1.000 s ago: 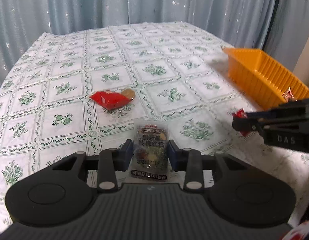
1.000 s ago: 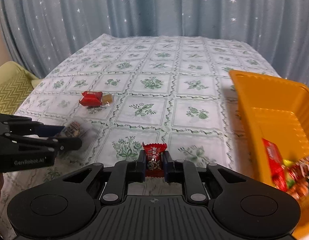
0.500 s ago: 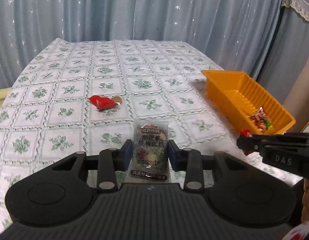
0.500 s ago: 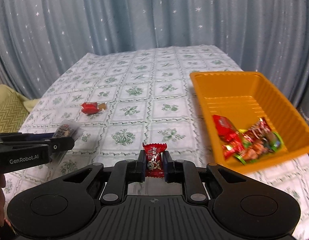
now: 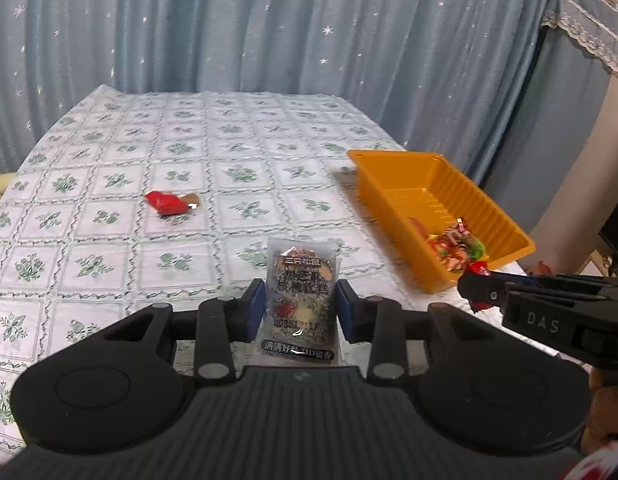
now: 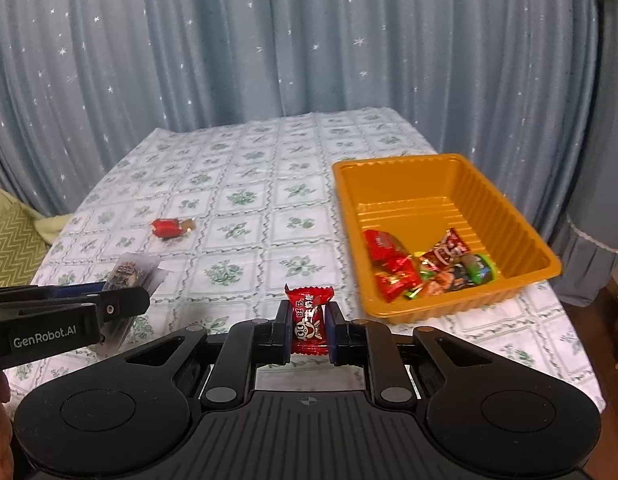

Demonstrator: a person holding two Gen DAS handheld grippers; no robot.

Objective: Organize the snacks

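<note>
Red candy [image 6: 311,322] label legible right wrist | left wrist: edge-on sliver

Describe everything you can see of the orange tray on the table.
The tray is a rectangular, glossy orange tub, plastic by its look, with ribbed sloping walls and a rolled rim. It sits flat on the flowered tablecloth near the table's right edge. A small heap of wrapped snacks, mostly red, fills its near end; the far end is bare. Nothing grips it.
</note>
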